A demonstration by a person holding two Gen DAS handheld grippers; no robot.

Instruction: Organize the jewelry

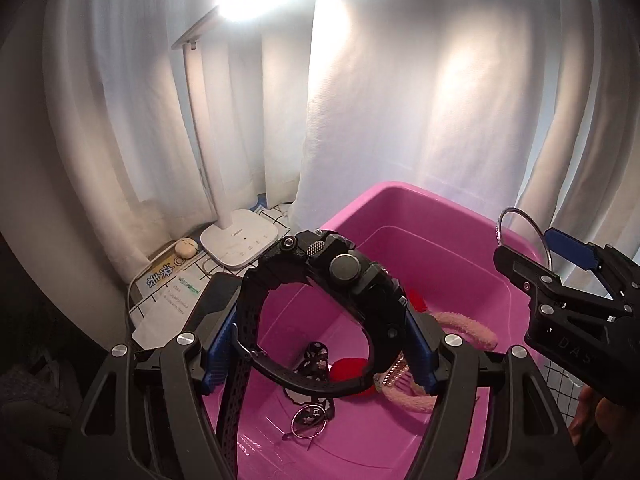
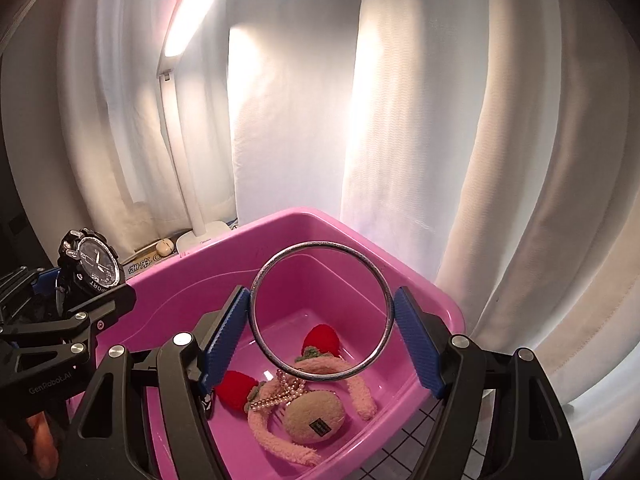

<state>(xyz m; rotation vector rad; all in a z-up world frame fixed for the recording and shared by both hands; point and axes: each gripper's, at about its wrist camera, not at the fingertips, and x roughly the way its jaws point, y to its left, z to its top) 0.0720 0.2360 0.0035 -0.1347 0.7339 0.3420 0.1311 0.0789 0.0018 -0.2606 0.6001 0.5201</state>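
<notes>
Headbands, pearls and a lamp surround the pink tub; above it, left gripper jaws clamp a watch, right gripper jaws a bangle.

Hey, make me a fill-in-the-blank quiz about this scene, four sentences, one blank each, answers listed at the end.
1. The left gripper is shut on a black ____.
2. The right gripper holds a silver ____ between its blue pads.
3. Both grippers hang above a plastic tub whose colour is ____.
4. In the tub, a pearl necklace lies on a fuzzy pink headband beside two knitted ____ strawberries.

Answers: wristwatch; bangle; pink; red
</notes>
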